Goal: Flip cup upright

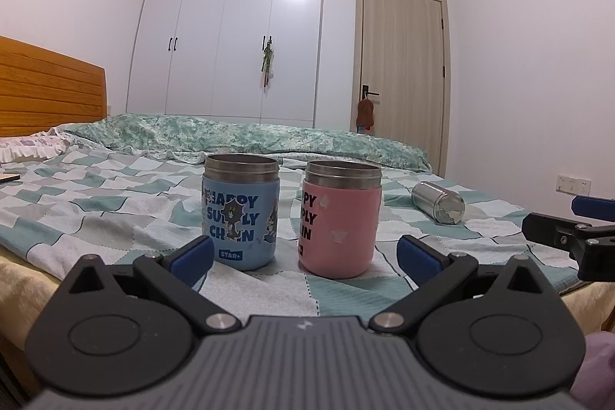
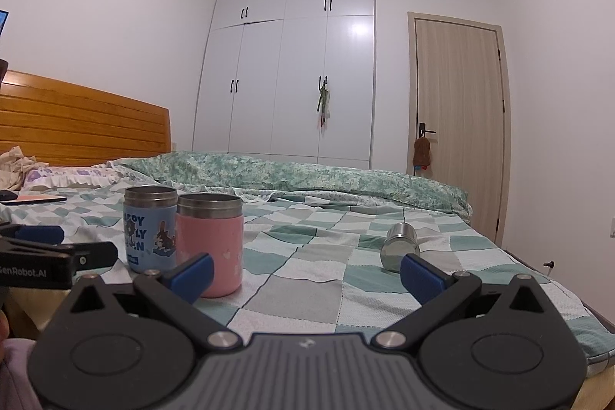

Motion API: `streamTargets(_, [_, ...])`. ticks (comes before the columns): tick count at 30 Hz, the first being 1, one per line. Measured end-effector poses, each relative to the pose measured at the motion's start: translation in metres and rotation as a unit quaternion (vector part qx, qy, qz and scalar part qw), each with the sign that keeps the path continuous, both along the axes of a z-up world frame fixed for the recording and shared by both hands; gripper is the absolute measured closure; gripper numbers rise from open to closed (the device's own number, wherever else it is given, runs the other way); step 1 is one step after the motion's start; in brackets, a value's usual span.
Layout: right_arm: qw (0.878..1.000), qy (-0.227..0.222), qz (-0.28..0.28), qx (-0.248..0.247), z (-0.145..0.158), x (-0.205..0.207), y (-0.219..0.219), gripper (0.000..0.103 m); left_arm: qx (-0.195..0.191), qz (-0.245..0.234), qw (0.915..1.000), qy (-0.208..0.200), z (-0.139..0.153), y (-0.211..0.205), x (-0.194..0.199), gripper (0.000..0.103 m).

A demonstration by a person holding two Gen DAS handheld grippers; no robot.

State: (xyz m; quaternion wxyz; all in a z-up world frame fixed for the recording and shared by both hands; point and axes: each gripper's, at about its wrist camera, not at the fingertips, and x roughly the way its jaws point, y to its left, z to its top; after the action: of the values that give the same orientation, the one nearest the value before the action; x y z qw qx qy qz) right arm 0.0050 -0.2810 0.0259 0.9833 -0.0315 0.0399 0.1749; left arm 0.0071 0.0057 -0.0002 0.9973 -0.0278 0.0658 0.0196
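Note:
A small steel cup lies on its side on the checked bedspread, right of two upright cups; it also shows in the right wrist view. A blue cup and a pink cup stand upright side by side, also in the right wrist view as blue and pink. My left gripper is open and empty, just short of the two upright cups. My right gripper is open and empty, with the lying steel cup just beyond its right finger.
The bedspread covers a bed with a wooden headboard at left and a rolled green duvet behind. A wardrobe and a door stand beyond. The right gripper's fingers enter the left wrist view's right edge.

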Motion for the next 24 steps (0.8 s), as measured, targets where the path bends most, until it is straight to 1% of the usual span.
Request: streamTargets(24, [1.000, 0.000, 0.000, -0.001, 0.0000, -0.0001, 0.0001, 0.000, -0.002, -0.003, 1.0000, 0.000, 0.0011, -0.0006, -0.0014, 0.000])
